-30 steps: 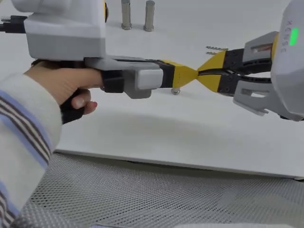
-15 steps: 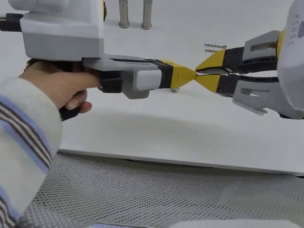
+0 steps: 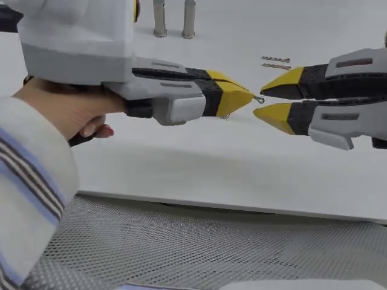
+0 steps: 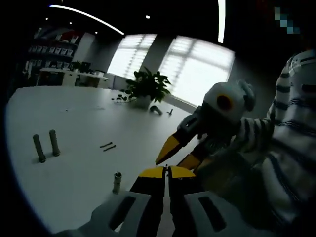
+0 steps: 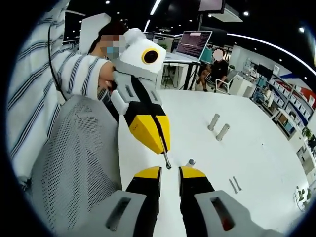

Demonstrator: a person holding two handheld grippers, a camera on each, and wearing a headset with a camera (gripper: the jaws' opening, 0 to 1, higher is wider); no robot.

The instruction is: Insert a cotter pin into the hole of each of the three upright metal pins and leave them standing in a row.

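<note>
My left gripper (image 3: pixel 249 96) is shut on a thin cotter pin (image 3: pixel 259 99), whose looped end pokes out past the yellow tips. My right gripper (image 3: pixel 260 103) faces it from the right, open, with its tips a short way off the pin. In the right gripper view the cotter pin (image 5: pixel 166 157) sticks out of the left gripper (image 5: pixel 157 143) toward my open right gripper (image 5: pixel 170 173). Two upright metal pins (image 3: pixel 159 18) (image 3: pixel 189 18) stand at the back. A third metal pin (image 3: pixel 224 115) stands on the table just behind the left gripper's tips.
Two spare cotter pins (image 3: pixel 276 62) lie on the white table (image 3: pixel 199 169) beyond the grippers. A grey mesh mat (image 3: pixel 193 248) runs along the table's near edge. A potted plant (image 4: pixel 145 89) stands far off at the table's end.
My right gripper has opened, let go of the cotter pin and drawn back to the right. The left gripper keeps the pin and has tilted slightly down.
</note>
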